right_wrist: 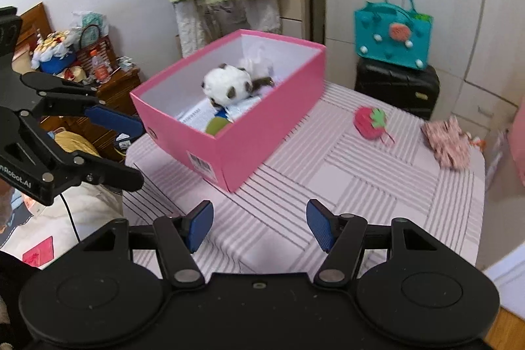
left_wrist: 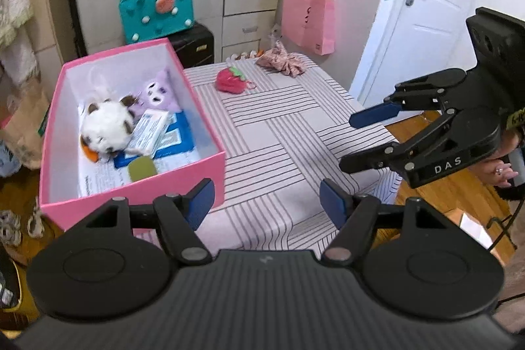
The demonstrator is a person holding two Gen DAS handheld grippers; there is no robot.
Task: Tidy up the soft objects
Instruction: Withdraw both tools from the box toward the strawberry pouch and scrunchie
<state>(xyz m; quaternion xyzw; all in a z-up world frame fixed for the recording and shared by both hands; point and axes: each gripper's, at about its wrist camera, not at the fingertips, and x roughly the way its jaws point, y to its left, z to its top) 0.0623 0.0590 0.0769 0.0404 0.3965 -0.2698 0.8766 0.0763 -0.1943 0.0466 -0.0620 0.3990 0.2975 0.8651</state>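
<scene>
A pink box [left_wrist: 183, 177] [right_wrist: 249, 140] stands on the striped table [left_wrist: 272, 146] [right_wrist: 328, 186]. Inside lie a white and brown plush [left_wrist: 106, 125] [right_wrist: 228, 86], a purple plush [left_wrist: 154, 94], a tissue pack [left_wrist: 149, 132] and a green pad [left_wrist: 141, 168]. A red strawberry plush [left_wrist: 230, 80] [right_wrist: 370, 121] and a pink floral scrunchie [left_wrist: 283, 59] [right_wrist: 448, 141] lie on the table beyond the box. My left gripper [left_wrist: 266, 202] [right_wrist: 137, 150] is open and empty by the box's near corner. My right gripper [right_wrist: 259, 225] [left_wrist: 347, 141] is open and empty over the table's near side.
A teal felt bag [left_wrist: 156, 9] [right_wrist: 392, 35] sits on a black suitcase [left_wrist: 193, 46] [right_wrist: 397, 87] behind the table. A pink paper bag [left_wrist: 308, 20] hangs at the back. A white door [left_wrist: 420, 22] stands right. A cluttered wooden cabinet [right_wrist: 108, 91] stands left of the box.
</scene>
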